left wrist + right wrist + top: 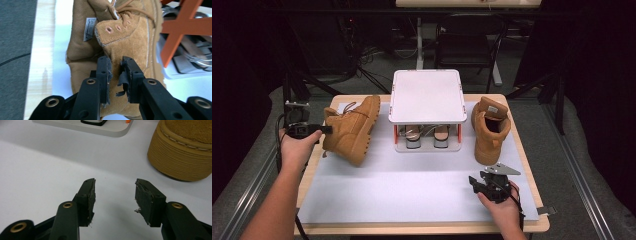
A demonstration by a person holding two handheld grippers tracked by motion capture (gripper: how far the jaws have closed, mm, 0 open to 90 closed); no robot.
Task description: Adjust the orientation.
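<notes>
Suede on the left boot (130, 42) looks soft and yielding at the collar, stiff and weighty down at the lugged sole; a heavy-ish load for a pinch grip, I judge, likely to swing from the collar; nearest first: right gripper (484, 187) sits at 5 o'clock on the pale mat (412, 190), jaws spread with only bare mat between them; left gripper (324, 129) at 9 o'clock, jaws pinching the rear collar wall of the left boot, one jaw on each side of the suede, seen close in the left gripper view; that boot is tipped, sole toward the near side, at the mat's left edge; best hold is where it is, on the collar, or lower at the heel counter for less flop; right boot (489, 130) stands upright at 3 o'clock, toe toward the viewer; white shoe rack (427, 95) at 12 o'clock, sandals (427, 134) on its lower shelf; open room: broad bare mat centre and near; left table edge (312, 165) lies just beside the held boot; rack's orange struts near on the boot's far side.
</notes>
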